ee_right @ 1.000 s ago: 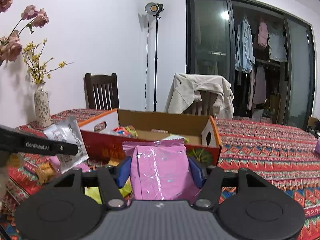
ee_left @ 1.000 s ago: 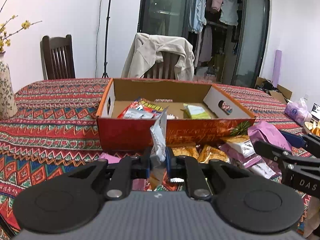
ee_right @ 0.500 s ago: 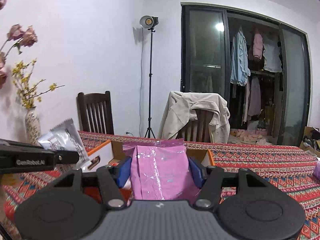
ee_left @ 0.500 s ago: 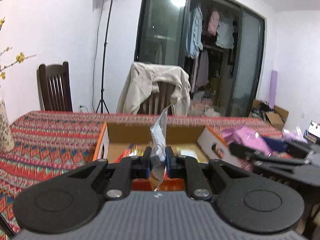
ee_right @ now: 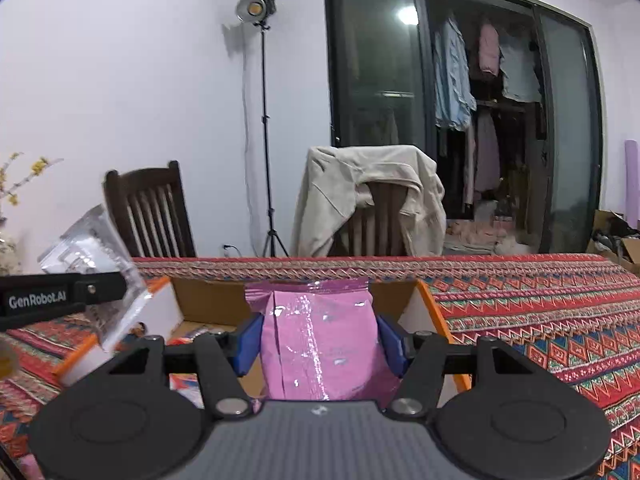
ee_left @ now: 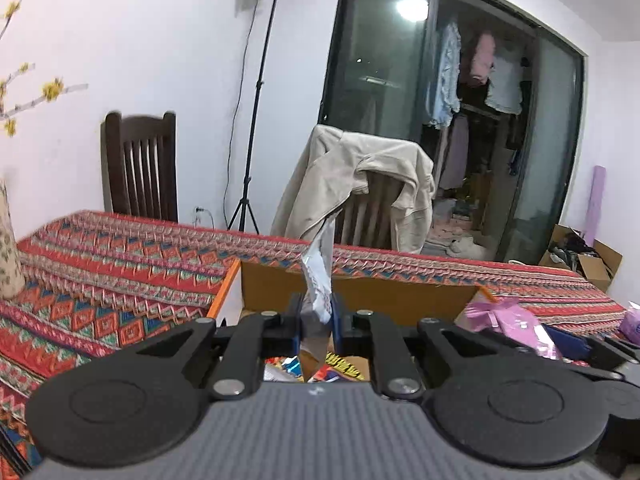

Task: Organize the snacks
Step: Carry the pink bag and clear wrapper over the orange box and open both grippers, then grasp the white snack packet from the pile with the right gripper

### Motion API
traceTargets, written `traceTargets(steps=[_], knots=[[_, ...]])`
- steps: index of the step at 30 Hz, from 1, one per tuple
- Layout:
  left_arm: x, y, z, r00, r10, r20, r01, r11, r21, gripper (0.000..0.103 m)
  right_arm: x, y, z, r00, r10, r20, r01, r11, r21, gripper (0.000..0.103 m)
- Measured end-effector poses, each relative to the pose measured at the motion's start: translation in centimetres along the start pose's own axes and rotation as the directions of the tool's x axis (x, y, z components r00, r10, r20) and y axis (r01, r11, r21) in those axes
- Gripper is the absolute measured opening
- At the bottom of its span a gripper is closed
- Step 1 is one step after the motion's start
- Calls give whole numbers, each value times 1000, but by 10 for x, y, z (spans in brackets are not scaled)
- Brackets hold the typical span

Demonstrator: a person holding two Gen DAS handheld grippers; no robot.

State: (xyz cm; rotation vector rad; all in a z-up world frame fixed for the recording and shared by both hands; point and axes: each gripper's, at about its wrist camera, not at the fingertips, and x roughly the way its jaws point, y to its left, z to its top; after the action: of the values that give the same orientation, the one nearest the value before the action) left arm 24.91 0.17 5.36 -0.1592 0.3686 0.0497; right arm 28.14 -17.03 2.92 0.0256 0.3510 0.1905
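Observation:
My left gripper (ee_left: 316, 322) is shut on a silver snack packet (ee_left: 318, 280), held edge-on above the open cardboard box (ee_left: 280, 280). The packet also shows in the right wrist view (ee_right: 92, 268), over the box's left end. My right gripper (ee_right: 320, 340) is shut on a pink snack bag (ee_right: 320, 340), held upright over the box (ee_right: 404, 300). The pink bag also shows in the left wrist view (ee_left: 508, 324) at the box's right end. Colourful packets (ee_left: 332, 364) lie inside the box.
The box stands on a table with a red patterned cloth (ee_right: 540, 312). A dark wooden chair (ee_right: 148, 212) and a chair draped with a beige jacket (ee_right: 372, 196) stand behind it. A vase (ee_left: 8, 256) stands at the left. A light stand (ee_right: 264, 120) is by the wall.
Both grippers have risen and moved forward over the box with their packets. The loose snacks in front of the box have dropped out of view.

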Motion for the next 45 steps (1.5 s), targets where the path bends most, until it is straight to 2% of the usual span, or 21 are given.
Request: traceTargets(steps=[5,6,8,9,10,11,12,14,17,20,26,36,45], knots=[[18,8,-13,999,0,-54,0,1000,3,15,14,-8,-10,999,26,-29,-26,1000,10,61],[18,8,-14,999,2,-53,-2,1000,3,21,15,-7,-12,999,28,-37,-28,1000,4,61],[13,10,-14,999,-13,-47,13,1000,-11,49,16,-8,-15,999,35,-39,-35,999,3,62],[12,12,-14,999,-14,-37,13,1000,-20,78,14,-9,-16,998,38,-42,-38,999,6,67],[8,14,-15,1000,-6,-23,6,1000,-25,100,14,-10,-16,998,43,-44,-42,999,10,73],[3,15,-16,1000,4,2,-4,1000,-23,103,12,-12,-17,998,49,-43,-48,999,13,85],[-1,13,-15,1000,8,22,-8,1000,-15,103,9,-13,-18,998,54,-39,-53,998,14,92],[-7,12,-13,999,1,33,-1,1000,-2,103,4,-14,-19,998,54,-33,-54,998,17,94],[-20,7,-7,999,3,51,-3,1000,2,103,-5,-14,-15,998,49,-28,-49,999,20,103],[-40,4,2,998,-7,58,8,1000,-7,103,-20,-11,-9,999,17,-31,-17,1000,3,103],[-82,7,5,998,-42,53,43,999,-19,103,-73,-12,-9,999,50,-4,-50,998,-33,103],[-128,32,-45,998,-62,5,61,998,12,103,-126,-12,-59,993,88,-81,-92,995,-48,103],[-149,57,-94,997,-56,-57,58,998,34,103,-144,-6,-94,985,102,-143,-110,993,-50,103]])
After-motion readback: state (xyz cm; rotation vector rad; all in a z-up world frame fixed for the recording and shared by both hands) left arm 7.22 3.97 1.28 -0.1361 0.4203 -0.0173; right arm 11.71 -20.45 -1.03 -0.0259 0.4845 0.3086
